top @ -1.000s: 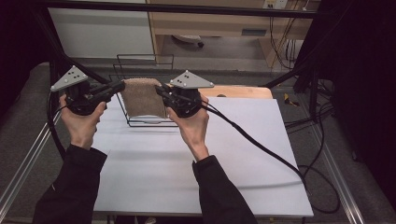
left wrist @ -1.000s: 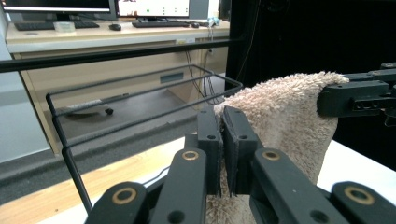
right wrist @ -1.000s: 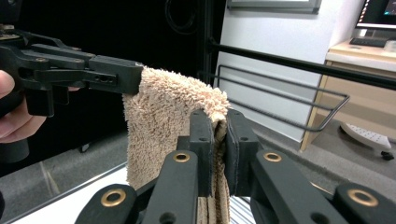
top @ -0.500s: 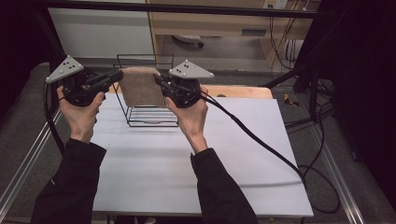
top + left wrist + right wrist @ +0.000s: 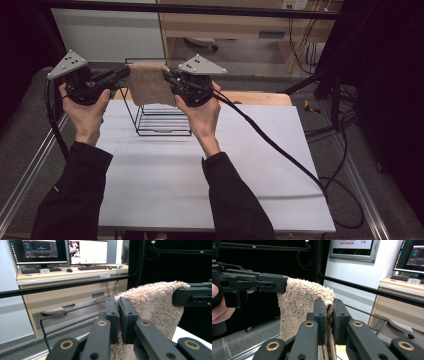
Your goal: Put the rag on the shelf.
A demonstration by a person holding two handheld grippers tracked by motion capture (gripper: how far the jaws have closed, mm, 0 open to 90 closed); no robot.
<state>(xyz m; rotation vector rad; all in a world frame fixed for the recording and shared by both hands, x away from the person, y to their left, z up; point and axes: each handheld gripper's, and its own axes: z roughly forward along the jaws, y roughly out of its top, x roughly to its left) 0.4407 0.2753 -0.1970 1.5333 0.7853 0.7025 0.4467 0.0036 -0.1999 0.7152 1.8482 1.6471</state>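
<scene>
Desk (image 5: pixel 165 185): white top, plain and flat. Black wire rack (image 5: pixel 162 120) stands on it toward 11 o'clock, near the far edge. Wooden board (image 5: pixel 260 98) lies along the far edge, about 12 to 1 o'clock.

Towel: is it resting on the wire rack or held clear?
Held clear: the towel hangs between left gripper and right gripper, above the wire rack.

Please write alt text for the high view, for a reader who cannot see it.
Two hand-held grippers, left and right, hold a beige towel stretched between them above a black wire rack on a white table.
</scene>
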